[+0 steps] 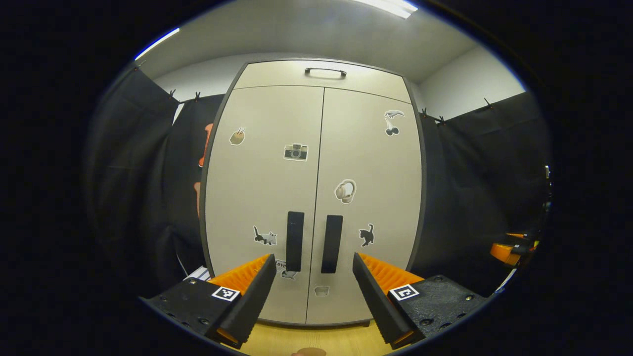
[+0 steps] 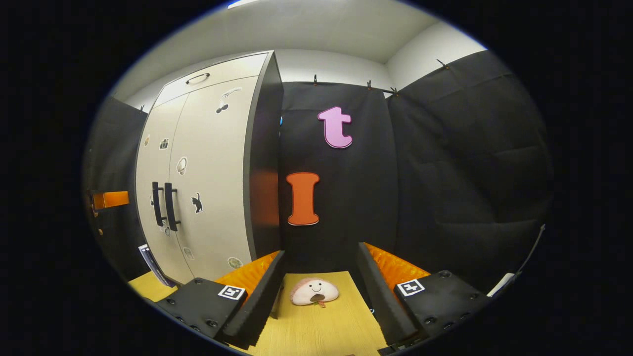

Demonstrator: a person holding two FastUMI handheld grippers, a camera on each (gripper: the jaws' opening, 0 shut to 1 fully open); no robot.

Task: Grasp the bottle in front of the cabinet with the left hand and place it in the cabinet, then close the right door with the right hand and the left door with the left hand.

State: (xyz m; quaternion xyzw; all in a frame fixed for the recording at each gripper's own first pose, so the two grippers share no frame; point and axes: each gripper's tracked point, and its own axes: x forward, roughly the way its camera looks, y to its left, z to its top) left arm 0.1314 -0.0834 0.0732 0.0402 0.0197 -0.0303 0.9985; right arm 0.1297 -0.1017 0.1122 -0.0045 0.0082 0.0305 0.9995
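Now your left gripper [image 1: 314,296] sits at bottom centre, fingers apart and empty, facing the cabinet [image 1: 311,193], both doors flush. Your right gripper [image 2: 320,301], likewise spread, frames a plush toy [image 2: 314,291] on the table [image 2: 321,336]; the bottle cannot be seen.

Light comes from ceiling strip lights [image 1: 390,7], which blow out to white glare in the left gripper view. The cabinet doors [image 1: 316,198] are evenly lit and sharp, with soft shading toward their lower edge. The black cloth walls [image 2: 465,173] stay dim. Fisheye distortion bows the cabinet's straight edges, strongest near each view's rim. The wooden tabletop [image 2: 321,326] is bright, with little blur.
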